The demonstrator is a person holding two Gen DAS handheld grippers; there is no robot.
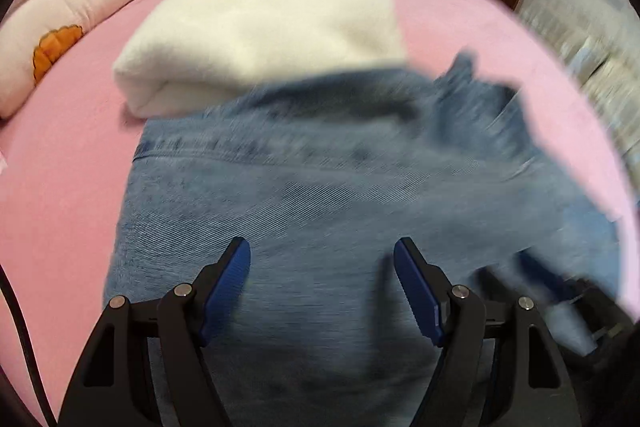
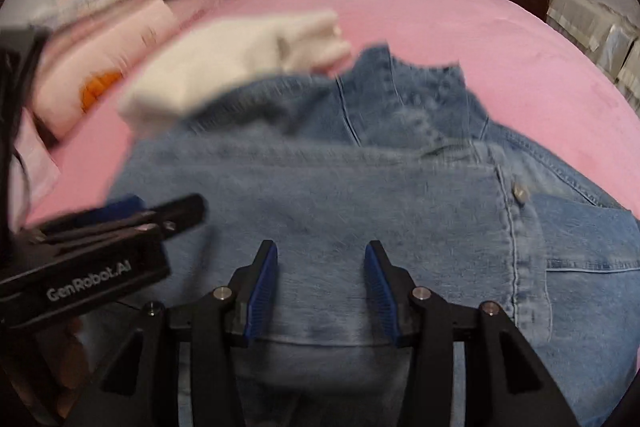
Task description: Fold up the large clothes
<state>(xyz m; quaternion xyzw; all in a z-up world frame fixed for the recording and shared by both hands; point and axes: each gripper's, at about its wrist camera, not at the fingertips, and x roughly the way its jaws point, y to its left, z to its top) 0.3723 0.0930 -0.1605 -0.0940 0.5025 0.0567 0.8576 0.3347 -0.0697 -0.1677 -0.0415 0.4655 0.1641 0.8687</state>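
Observation:
A blue denim jacket lies partly folded on the pink bed; in the right wrist view the jacket shows its collar at the far end and a button placket on the right. My left gripper is open above the denim with nothing between its blue pads. My right gripper is open above the folded denim, empty. The left gripper's body shows at the left of the right wrist view. Both views are motion-blurred.
A folded white fluffy garment lies just beyond the jacket, touching its far edge; it also shows in the right wrist view. Pink pillows are stacked at the left. Wardrobe doors and a brown door stand behind the bed.

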